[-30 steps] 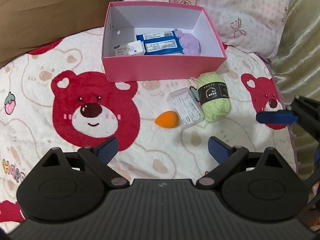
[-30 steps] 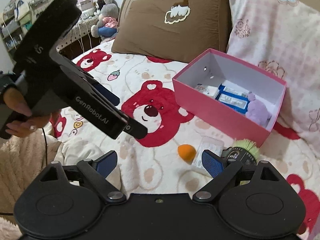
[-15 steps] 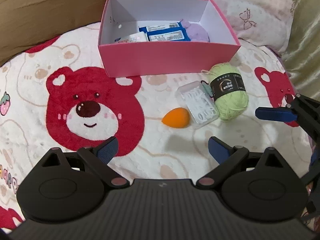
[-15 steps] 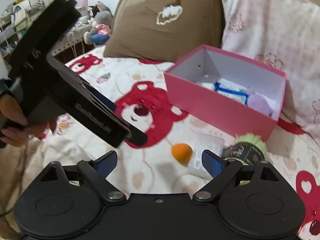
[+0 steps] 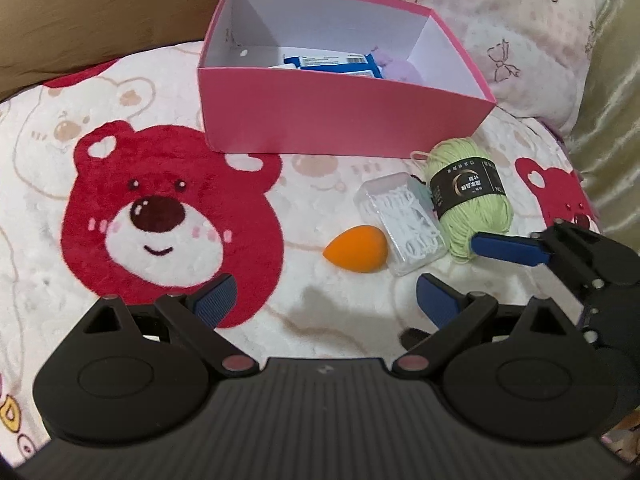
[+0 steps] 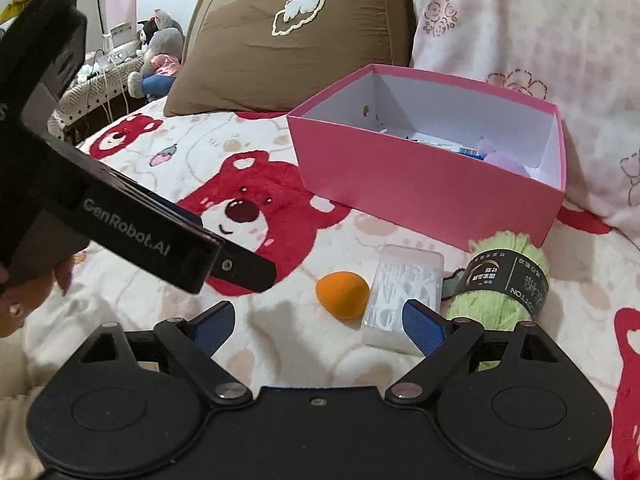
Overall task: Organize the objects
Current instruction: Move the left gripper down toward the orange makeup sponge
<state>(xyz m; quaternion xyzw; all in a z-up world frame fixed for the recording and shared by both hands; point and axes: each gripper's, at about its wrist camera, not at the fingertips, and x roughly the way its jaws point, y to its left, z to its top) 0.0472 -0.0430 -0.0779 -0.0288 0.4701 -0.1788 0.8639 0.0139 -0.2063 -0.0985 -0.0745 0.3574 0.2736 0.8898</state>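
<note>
both open tongs lowered nearer orange sponge point(image 5: 356, 249), floss box point(image 5: 402, 222), yarn point(image 5: 468, 196)

The bear-print blanket point(image 5: 168, 208) lies bare to the left of the orange makeup sponge point(image 5: 356, 246), giving open room in front of the left gripper point(image 5: 326, 298), whose fingers stand wide apart. To the right the way is crowded: the clear floss-pick box point(image 5: 402, 222) sits just beside the sponge, and the green yarn skein point(image 5: 470, 200) presses against the box's far side. Behind them the pink box point(image 5: 340, 120) walls off the back. The right gripper point(image 6: 318, 326), also spread, hangs near the skein, one finger over its edge.
</note>
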